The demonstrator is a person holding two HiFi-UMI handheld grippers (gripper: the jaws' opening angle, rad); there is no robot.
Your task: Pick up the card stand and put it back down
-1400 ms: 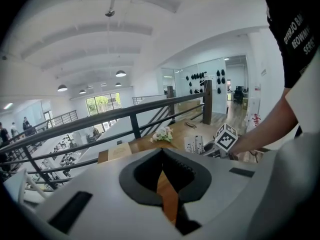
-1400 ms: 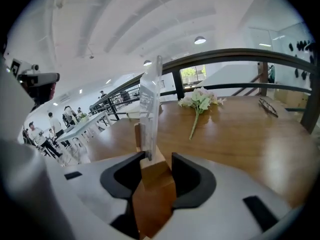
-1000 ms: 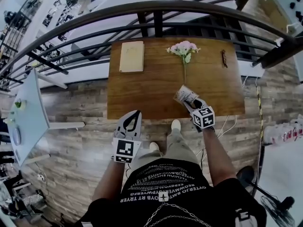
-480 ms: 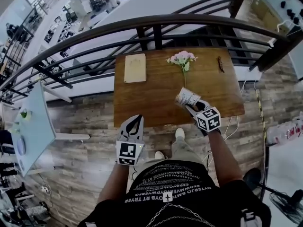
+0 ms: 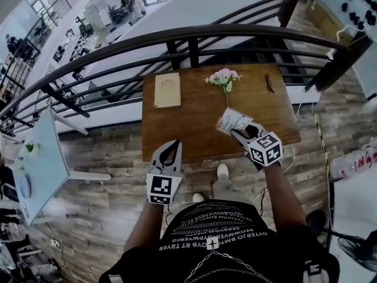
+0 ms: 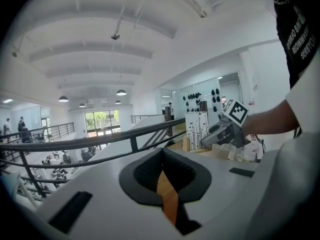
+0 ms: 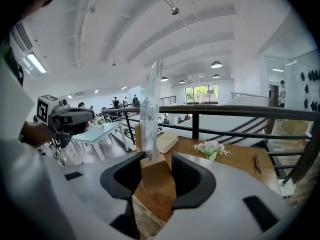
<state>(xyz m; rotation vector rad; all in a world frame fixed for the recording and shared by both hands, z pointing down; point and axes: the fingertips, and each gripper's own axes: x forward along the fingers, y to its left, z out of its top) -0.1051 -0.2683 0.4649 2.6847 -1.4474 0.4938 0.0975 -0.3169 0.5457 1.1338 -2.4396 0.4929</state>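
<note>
- The right gripper (image 5: pixel 240 132) has its jaws pinching the card stand (image 5: pixel 232 121) by its wooden base. The clear upright panel and its printed card rise above the jaws.
- The card stand looks to be held in the air over the near part of the worktop (image 5: pixel 188 128), close to the stem of the pink flowers (image 5: pixel 222 78).
- The left gripper (image 5: pixel 169 152) hangs off the near edge of the worktop. Its jaws are pressed together at the tips with nothing between them.
- The lift seems done, so what remains is setting the stand down.
- To do that well, keep the panel upright and lower it straight, so the base meets the wood flat rather than on an edge.
- Pick a bare spot clear of the flowers and the pale notepad (image 5: pixel 168 89), and away from the near edge.
- Spread the jaws only once the base is fully seated, since the tall panel would likely tip if let go early.
- The card's print is too small to read, though the left gripper view shows dark speckled marks on it.
- The lettering on the person's black shirt (image 5: pixel 212 232) cannot be read reliably.
</note>
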